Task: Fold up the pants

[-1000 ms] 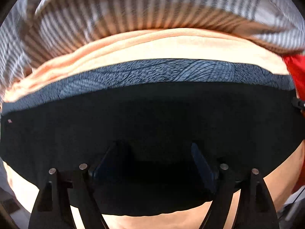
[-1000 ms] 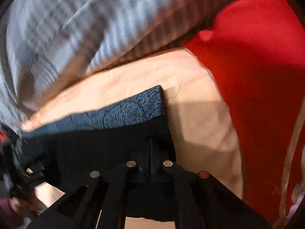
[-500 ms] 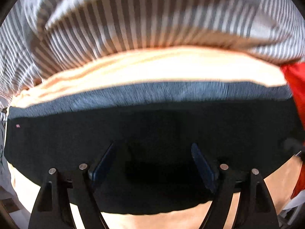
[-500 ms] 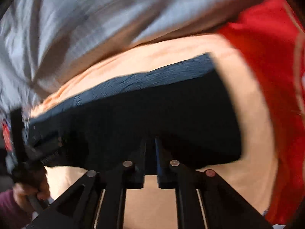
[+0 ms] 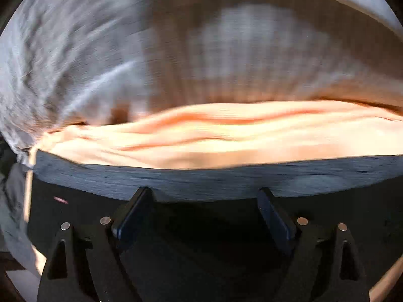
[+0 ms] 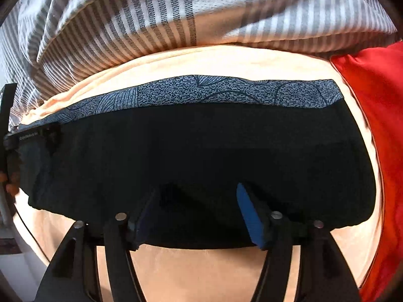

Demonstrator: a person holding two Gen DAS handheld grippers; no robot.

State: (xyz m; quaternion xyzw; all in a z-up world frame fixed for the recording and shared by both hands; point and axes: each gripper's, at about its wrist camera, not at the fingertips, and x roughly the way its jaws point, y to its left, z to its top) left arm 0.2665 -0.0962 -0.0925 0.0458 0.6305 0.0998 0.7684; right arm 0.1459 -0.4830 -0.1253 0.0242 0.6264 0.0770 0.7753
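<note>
Two spread tools (image 5: 204, 201) (image 6: 199, 196), folded pants (image 6: 201, 156)

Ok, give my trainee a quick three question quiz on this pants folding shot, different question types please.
1. True or false: the right gripper is open over the black pants.
2. What lies right of the pants in the right wrist view: A red cloth, B striped fabric, C a hanger?
3. Fill in: the pants rest on a ____ coloured sheet.

Key: 1 true; 2 A, the red cloth; 3 peach.
</note>
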